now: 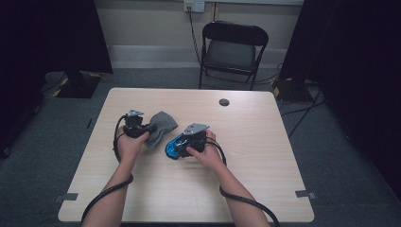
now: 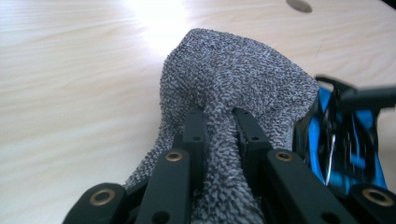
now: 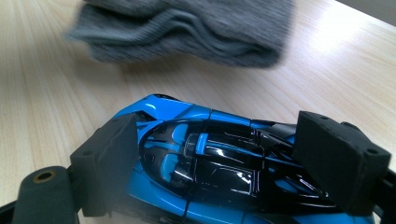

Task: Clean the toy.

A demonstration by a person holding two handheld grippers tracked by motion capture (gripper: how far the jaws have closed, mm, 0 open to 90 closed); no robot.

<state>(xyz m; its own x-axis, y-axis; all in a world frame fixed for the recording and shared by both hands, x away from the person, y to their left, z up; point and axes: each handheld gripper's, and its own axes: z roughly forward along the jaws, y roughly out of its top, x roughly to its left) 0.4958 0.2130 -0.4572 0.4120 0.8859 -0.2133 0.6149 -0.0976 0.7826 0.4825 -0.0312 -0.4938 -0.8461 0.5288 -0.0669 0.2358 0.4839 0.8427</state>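
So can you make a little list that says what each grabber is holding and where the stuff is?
left gripper: shut on the grey cloth, a fold pinched between its jaws
right gripper: shut on the blue toy car, jaws pressing on its two ends
grey cloth position: on the table, left of the car
blue toy car position: near the table's middle, close beside the cloth
also on table: a small dark round spot near the far edge
behind table: a black folding chair
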